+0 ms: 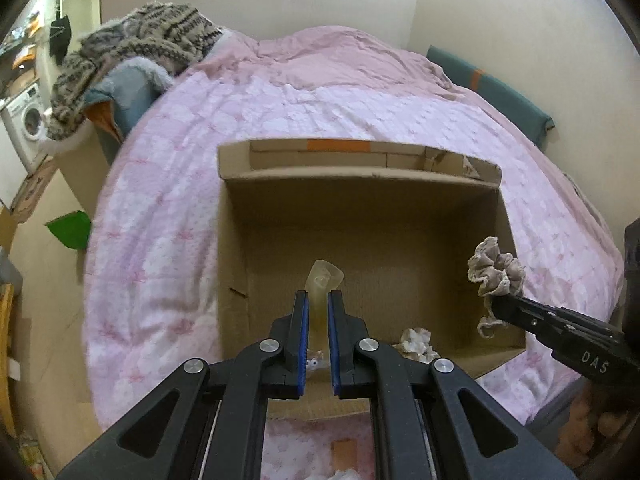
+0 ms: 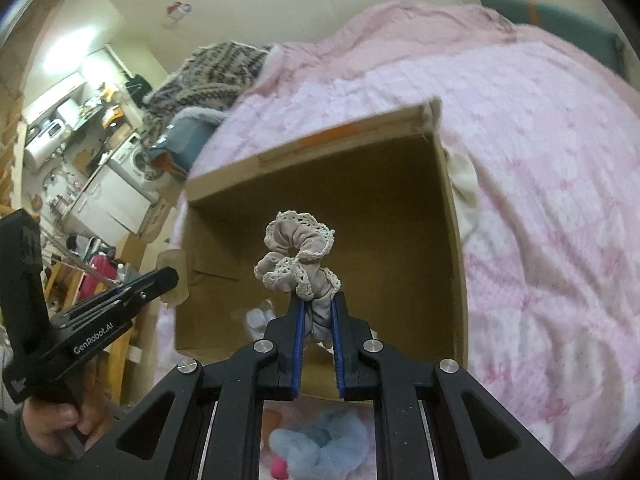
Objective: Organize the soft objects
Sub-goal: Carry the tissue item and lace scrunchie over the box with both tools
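Open cardboard box (image 1: 360, 216) on the bed with pink quilt (image 1: 168, 208), left gripper (image 1: 318, 300) above the box, jaws closed on a pale yellowish soft piece (image 1: 324, 280), right gripper (image 2: 318, 304) above the box, jaws closed on a beige lace scrunchie (image 2: 298, 252), small white soft thing (image 1: 416, 342) inside the box near its front wall

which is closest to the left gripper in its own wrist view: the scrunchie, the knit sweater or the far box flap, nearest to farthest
From the left gripper:
1. scrunchie, right, held over the box edge
2. far box flap, straight ahead
3. knit sweater, far left, beyond the bed
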Demonstrator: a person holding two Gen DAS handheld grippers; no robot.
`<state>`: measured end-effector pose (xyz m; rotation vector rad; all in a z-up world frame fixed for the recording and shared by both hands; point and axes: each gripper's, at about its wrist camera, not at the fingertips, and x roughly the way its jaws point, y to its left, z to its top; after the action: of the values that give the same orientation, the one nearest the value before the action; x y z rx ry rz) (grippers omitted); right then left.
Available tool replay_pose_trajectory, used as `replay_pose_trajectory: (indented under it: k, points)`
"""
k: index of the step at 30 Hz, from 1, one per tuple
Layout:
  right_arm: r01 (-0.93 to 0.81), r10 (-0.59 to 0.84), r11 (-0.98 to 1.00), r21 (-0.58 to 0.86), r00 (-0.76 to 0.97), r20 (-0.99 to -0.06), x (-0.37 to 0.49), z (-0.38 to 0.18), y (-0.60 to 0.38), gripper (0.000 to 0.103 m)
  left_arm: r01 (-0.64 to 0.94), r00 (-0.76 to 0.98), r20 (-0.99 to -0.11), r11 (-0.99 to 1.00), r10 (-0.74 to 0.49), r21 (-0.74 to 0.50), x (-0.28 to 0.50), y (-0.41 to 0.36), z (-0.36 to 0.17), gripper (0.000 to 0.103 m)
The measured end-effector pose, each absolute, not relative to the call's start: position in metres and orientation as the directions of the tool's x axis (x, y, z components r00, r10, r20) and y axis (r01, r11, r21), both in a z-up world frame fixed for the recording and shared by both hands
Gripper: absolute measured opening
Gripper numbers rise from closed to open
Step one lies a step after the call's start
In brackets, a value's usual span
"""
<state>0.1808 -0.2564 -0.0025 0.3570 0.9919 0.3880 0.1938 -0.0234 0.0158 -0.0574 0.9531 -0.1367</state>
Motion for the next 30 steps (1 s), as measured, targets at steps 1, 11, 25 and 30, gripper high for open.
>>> replay_pose_trajectory:
  k: [1, 11, 25, 30]
  points:
    - [-0.141, 0.472, 0.874, 0.466, 0.479, -0.740, 0.182, -0.007, -0.257, 0.014, 0.091, 0.554, -0.819, 0.989, -0.149, -0.117, 0.196, -0.023, 0.008, 0.008]
    - [-0.072, 0.496, 0.855, 0.513, 0.402, -0.770, 0.196, -0.037, -0.258, 0.014, 0.082, 0.473, -0.866, 0.987, -0.164, -0.142, 0.205, -0.022, -0.027, 0.009]
    - [-0.114, 0.522, 0.848, 0.517, 0.340, -0.782, 0.200, -0.050, -0.241, 0.014, 0.095, 0.438, -0.873, 0.977, -0.214, -0.192, 0.210, -0.035, -0.036, 0.014]
    - [-0.126, 0.528, 0.846, 0.518, 0.340, -0.778, 0.201, -0.050, -0.237, 0.014, 0.099, 0.439, -0.873, 0.977, -0.214, -0.189, 0.208, -0.038, -0.035, 0.016]
